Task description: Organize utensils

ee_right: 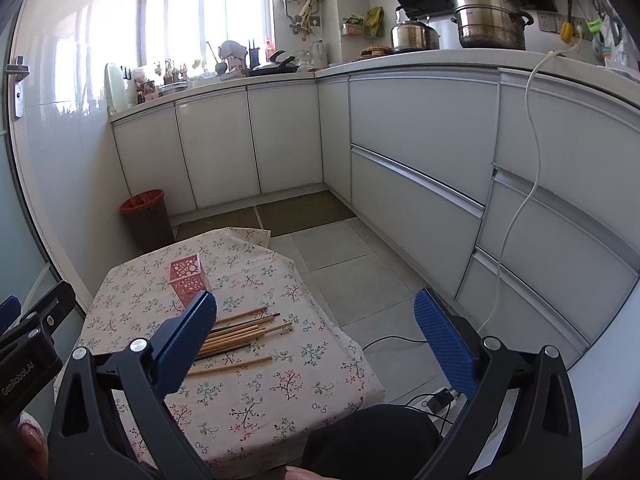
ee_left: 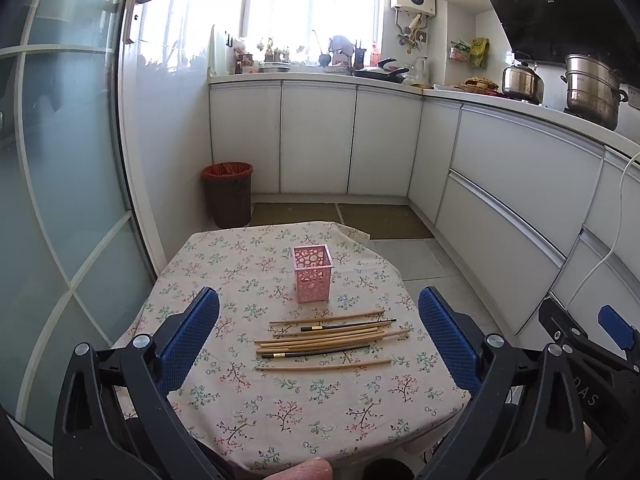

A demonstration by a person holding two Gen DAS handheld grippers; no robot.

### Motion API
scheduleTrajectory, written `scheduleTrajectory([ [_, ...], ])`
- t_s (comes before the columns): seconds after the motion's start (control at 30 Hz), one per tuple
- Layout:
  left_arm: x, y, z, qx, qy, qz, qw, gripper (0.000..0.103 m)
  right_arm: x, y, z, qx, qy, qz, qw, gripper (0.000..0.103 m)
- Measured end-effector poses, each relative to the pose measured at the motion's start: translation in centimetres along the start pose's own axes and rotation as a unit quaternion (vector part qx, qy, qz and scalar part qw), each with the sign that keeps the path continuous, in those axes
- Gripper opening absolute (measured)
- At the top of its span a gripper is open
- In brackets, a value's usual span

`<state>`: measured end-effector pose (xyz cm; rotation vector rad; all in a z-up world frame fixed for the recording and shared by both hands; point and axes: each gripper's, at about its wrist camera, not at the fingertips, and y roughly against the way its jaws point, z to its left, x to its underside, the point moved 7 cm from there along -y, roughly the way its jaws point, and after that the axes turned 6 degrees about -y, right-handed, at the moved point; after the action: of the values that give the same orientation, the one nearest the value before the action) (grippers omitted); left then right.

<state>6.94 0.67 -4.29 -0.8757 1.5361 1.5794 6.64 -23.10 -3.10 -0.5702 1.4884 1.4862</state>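
Wooden chopsticks loose on floral cloth, perforated pink holder seemingly empty

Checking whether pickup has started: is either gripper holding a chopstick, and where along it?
Nothing is held. The left gripper and right gripper are both open and empty; the chopsticks lie on the table.

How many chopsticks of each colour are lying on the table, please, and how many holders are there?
Black chopsticks: 2
Light wooden chopsticks: about 8; they overlap in the middle, so that count is approximate
Pink holder: 1, standing empty
Total: about 11 things
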Motion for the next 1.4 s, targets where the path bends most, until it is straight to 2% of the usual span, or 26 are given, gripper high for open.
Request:
scheduleTrajectory([
  [1.4,1.0,-1.0,0.1,-0.002,0.000,0.018,0.9998,0.096,0.4,-0.2,0.1,-0.001,0.003,0.011,1.000,0.096],
])
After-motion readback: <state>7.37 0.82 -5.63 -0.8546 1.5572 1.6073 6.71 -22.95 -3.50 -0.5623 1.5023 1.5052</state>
